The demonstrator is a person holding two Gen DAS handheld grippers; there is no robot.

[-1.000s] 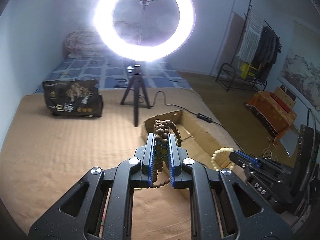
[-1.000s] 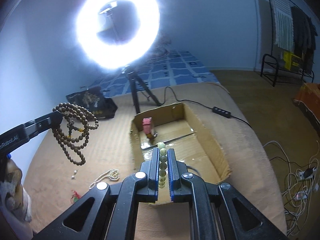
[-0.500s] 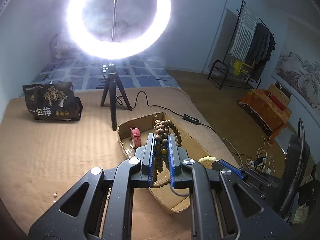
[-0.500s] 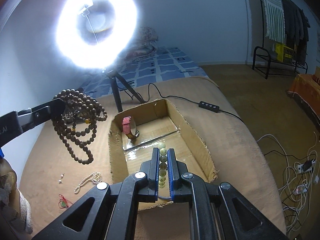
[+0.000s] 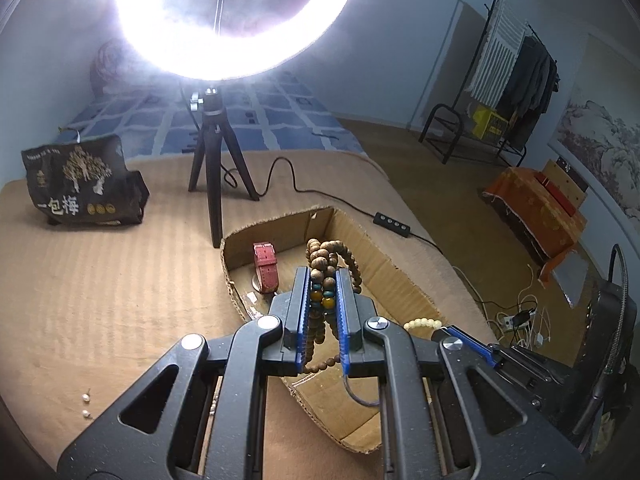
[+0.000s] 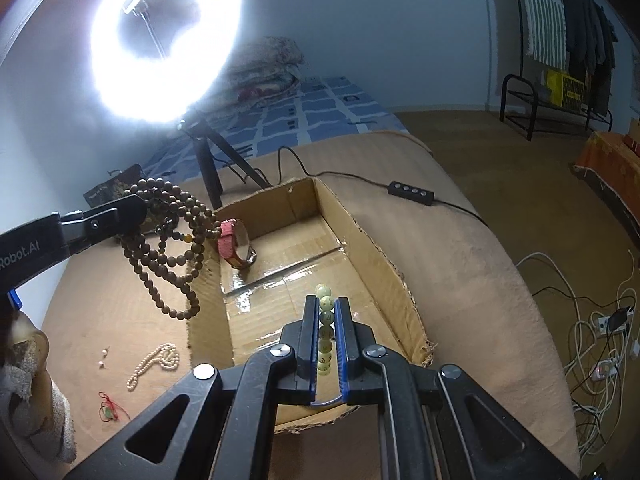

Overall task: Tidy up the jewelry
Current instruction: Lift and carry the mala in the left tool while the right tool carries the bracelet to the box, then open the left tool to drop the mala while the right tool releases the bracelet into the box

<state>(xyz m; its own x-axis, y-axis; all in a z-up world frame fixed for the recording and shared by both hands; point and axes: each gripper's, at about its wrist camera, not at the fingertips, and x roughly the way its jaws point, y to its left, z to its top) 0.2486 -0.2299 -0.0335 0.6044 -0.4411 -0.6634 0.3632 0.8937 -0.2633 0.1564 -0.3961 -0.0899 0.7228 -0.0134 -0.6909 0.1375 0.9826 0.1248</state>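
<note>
1. Both grippers have come down toward the cardboard box since a second ago; it now fills the middle of each view
2. Left gripper, jaws clamped on the brown wooden bead strand, hangs it over the box's left wall
3. Right gripper, jaws clamped on the pale green bead bracelet, is above the box floor
4. Red-strapped watch stands in the box's far left corner
5. Pearl strand lies on the tan mat, lower left of the right view
</note>
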